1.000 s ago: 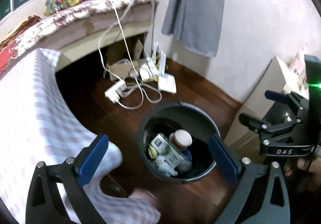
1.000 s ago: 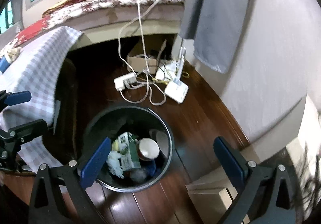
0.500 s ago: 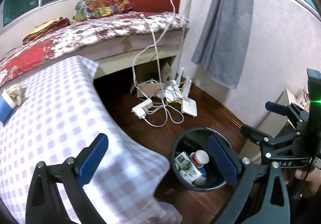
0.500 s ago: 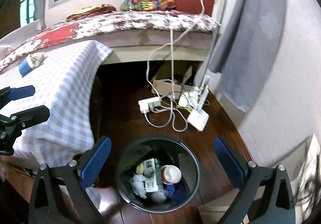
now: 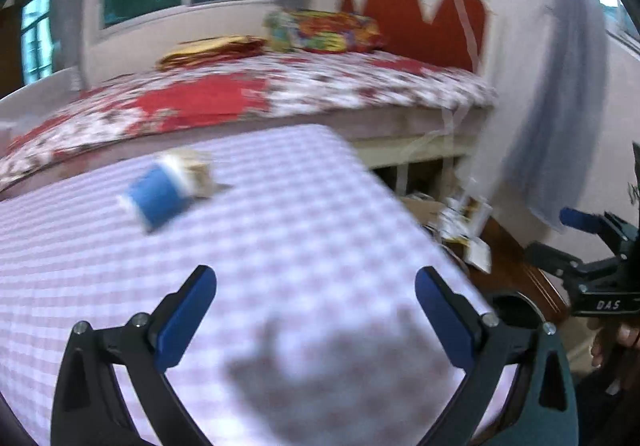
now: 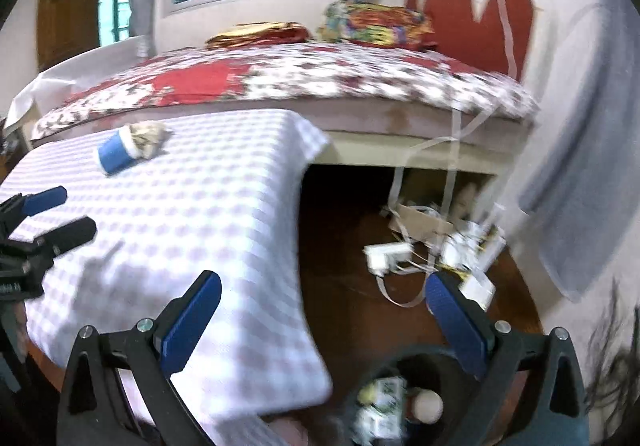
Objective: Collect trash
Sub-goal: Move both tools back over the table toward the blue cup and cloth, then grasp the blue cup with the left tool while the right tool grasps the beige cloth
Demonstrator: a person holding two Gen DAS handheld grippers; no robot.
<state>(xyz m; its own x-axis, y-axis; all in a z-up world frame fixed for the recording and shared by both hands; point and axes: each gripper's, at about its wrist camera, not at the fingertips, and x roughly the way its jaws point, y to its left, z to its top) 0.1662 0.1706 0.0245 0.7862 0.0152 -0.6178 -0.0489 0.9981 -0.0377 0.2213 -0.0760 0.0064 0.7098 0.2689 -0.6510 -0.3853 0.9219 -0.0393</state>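
1. With both tongs spread wide and holding nothing, the step in hand looks like going for the last litter on the tabletop (image 6: 224, 214).
2. The left tongs (image 5: 316, 310) hang over the checked cloth; the blue cup (image 5: 160, 198) lies on its side ahead and to their left, with a crumpled paper (image 5: 196, 170) touching its open end.
3. From the right tongs (image 6: 320, 314), the same cup (image 6: 116, 154) and paper (image 6: 150, 134) sit far ahead and left, past the left tongs (image 6: 60, 214); the bin (image 6: 416, 402) is just below, between the fingers, already holding a carton and a lidded cup.
4. The left tongs are nearer, so they suit the cup best. Both views are smeared, so I would settle the tongs before closing.
5. Approach the cup across its round body, not along it, or it may roll away on the cloth.
6. Come down low enough to grip past the middle, but avoid pinching the cloth.
7. The paper is light and loose; take it separately with the right tongs, squeezing its bulk.
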